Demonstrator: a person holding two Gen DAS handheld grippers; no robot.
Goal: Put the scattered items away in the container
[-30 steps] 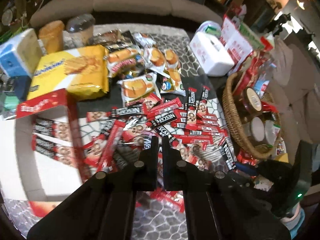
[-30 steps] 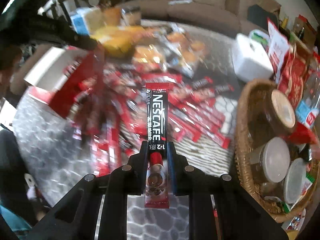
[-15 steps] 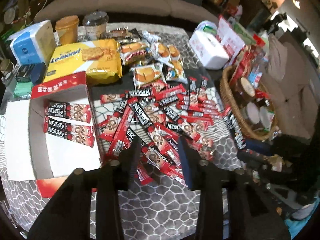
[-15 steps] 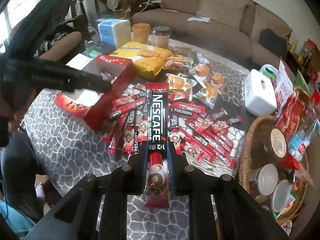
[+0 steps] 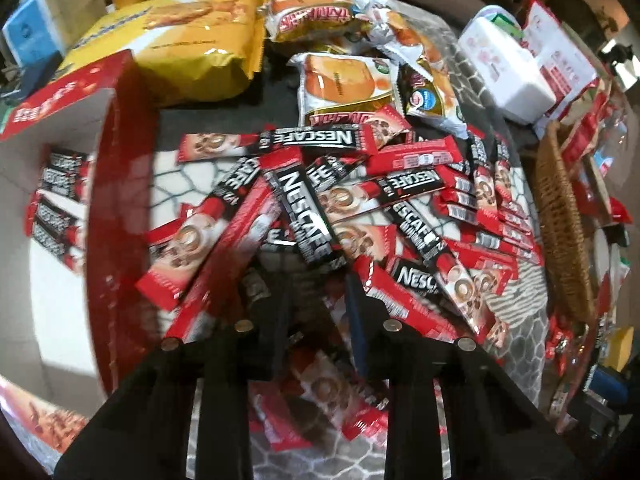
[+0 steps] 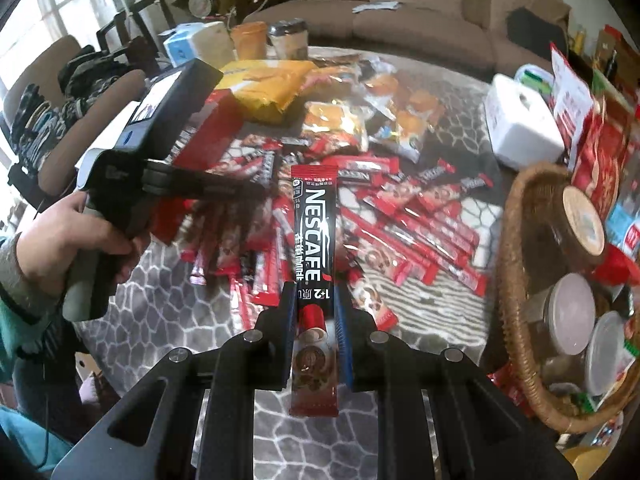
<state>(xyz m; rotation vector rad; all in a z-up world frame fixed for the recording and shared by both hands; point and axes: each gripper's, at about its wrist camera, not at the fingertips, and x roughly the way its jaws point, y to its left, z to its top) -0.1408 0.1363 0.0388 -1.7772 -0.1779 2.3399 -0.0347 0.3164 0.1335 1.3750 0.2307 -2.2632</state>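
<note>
Several red and black Nescafe sachets (image 5: 400, 216) lie in a heap on the patterned tabletop. My left gripper (image 5: 318, 284) points down into the heap, its jaws closing. The end of one black sachet (image 5: 306, 216) lies between the tips, and the pads stand apart from it. Left of it is the red and white box (image 5: 120, 184), which has a few sachets (image 5: 56, 204) inside. My right gripper (image 6: 314, 300) hovers over the table, shut on one upright Nescafe sachet (image 6: 314, 232). In the right wrist view a hand (image 6: 80, 228) holds the left gripper over the heap.
A wicker basket (image 6: 516, 280) with jars stands at the right. A yellow biscuit bag (image 5: 180, 40), bread snack packs (image 5: 340, 80) and a white tissue box (image 5: 508, 68) lie behind the heap. Two cups (image 6: 268, 40) and a sofa (image 6: 400, 12) are farther back.
My left gripper has opened from shut and dropped close onto the sachet heap, its jaws now narrower than half a second ago. The right gripper still holds its sachet the same way.
</note>
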